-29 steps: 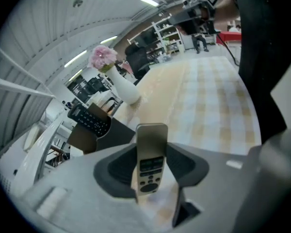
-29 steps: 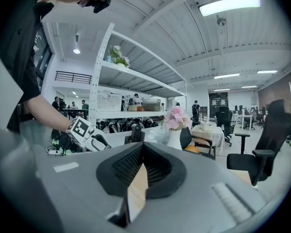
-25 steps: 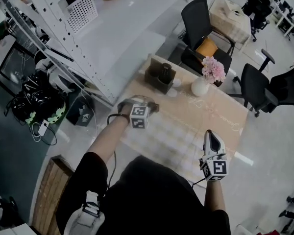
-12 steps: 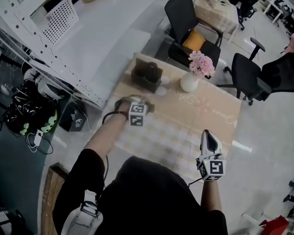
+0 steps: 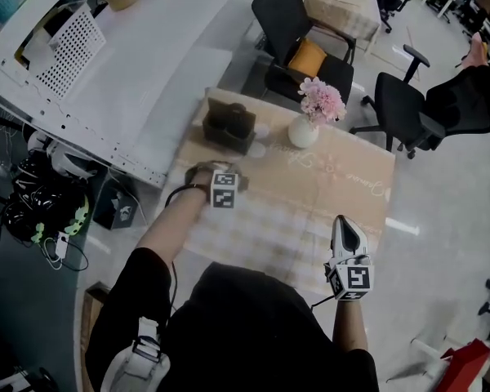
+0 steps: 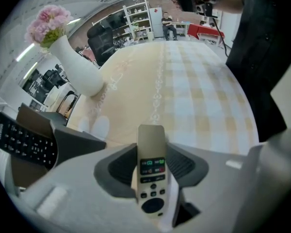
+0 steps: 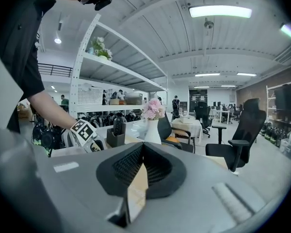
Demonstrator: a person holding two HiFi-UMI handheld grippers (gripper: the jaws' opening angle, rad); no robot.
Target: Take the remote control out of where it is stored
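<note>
The left gripper (image 6: 153,166), clamped on the beige remote (image 6: 151,147), has sunk toward the table (image 6: 199,81), clear of the holder (image 5: 229,129), so removal looks done and only set-down remains; the right gripper (image 7: 143,152) hangs closed, empty.

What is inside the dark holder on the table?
A black remote stands in the holder. Its lower end is hidden by the holder's wall, as is anything else inside.
</note>
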